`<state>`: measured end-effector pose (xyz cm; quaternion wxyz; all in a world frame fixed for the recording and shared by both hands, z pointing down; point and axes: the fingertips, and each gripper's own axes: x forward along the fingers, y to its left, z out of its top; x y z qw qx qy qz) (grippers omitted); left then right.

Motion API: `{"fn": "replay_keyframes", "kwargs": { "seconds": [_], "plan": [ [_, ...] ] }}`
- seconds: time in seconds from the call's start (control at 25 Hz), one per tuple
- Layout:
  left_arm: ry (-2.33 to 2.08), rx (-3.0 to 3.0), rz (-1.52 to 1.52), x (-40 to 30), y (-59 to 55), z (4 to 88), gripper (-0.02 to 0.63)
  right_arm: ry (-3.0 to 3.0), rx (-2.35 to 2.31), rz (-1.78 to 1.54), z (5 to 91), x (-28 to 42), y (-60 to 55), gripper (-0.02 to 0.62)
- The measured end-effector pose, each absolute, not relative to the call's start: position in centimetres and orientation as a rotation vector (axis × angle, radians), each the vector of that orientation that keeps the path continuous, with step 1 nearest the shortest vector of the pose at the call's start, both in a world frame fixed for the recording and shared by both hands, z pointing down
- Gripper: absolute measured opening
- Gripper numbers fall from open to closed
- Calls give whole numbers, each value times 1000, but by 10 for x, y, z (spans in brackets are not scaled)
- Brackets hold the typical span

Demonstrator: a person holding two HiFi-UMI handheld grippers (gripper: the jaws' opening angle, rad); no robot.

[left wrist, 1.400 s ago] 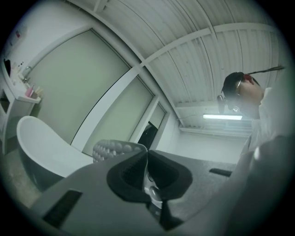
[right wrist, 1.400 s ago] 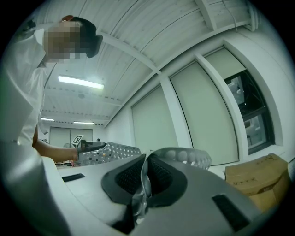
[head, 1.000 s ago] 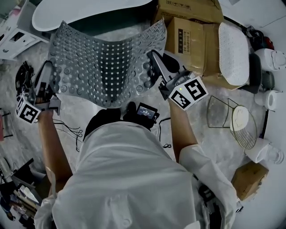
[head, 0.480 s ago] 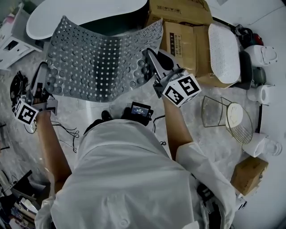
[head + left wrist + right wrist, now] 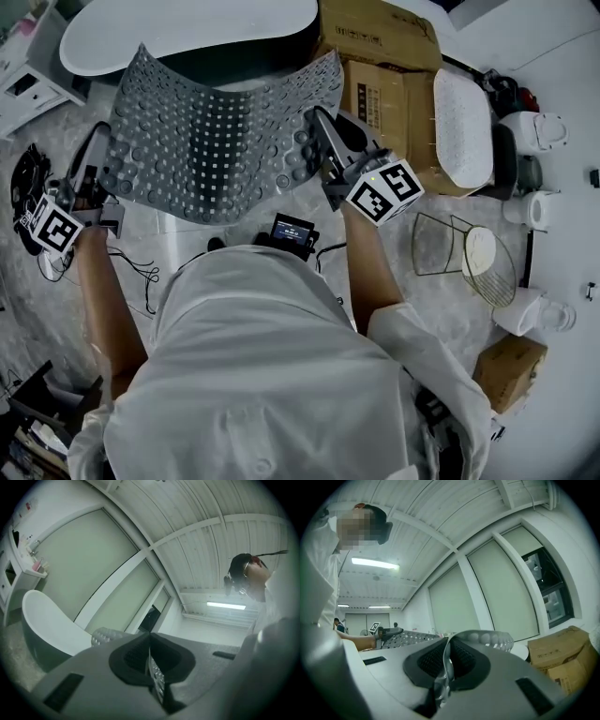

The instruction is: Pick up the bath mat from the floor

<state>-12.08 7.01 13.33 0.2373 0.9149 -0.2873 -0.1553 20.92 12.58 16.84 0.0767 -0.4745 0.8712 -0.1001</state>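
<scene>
A grey perforated bath mat (image 5: pixel 211 141) with suction cups hangs in the air, stretched between both grippers in front of the person. My left gripper (image 5: pixel 98 173) is shut on the mat's left edge, and the thin mat edge (image 5: pixel 154 677) shows pinched between its dark pads. On the mat's right edge my right gripper (image 5: pixel 319 131) is shut, with the translucent edge (image 5: pixel 443 677) clamped between its pads. The mat sags in a curve between them, and its far corners curl upward.
A white bathtub (image 5: pixel 187 28) lies just beyond the mat. Cardboard boxes (image 5: pixel 384 66) and a white studded mat (image 5: pixel 464 117) sit at the right. A wire basket (image 5: pixel 469 262), white fixtures (image 5: pixel 539 131) and cables (image 5: pixel 141 272) are on the floor.
The mat has stayed held up between both grippers. The left gripper has shifted a little leftward and up in the picture; the view has drifted slightly.
</scene>
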Motion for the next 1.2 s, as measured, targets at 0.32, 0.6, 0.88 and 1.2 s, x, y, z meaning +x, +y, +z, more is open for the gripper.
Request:
{"fn": "replay_keyframes", "kwargs": {
  "seconds": [0.32, 0.6, 0.88, 1.2],
  "plan": [
    [-746, 2518, -419, -126, 73, 137, 9, 2599, -1401, -347, 170, 195, 124, 34],
    [-726, 2509, -435, -116, 73, 139, 9, 2608, -1429, -326, 175, 207, 129, 34],
    [-724, 2498, -431, -116, 72, 139, 9, 2592, -1430, -327, 174, 212, 131, 34],
    [-698, 2531, -482, -109, 75, 119, 9, 2569, -1415, -321, 169, 218, 132, 34]
  ]
}}
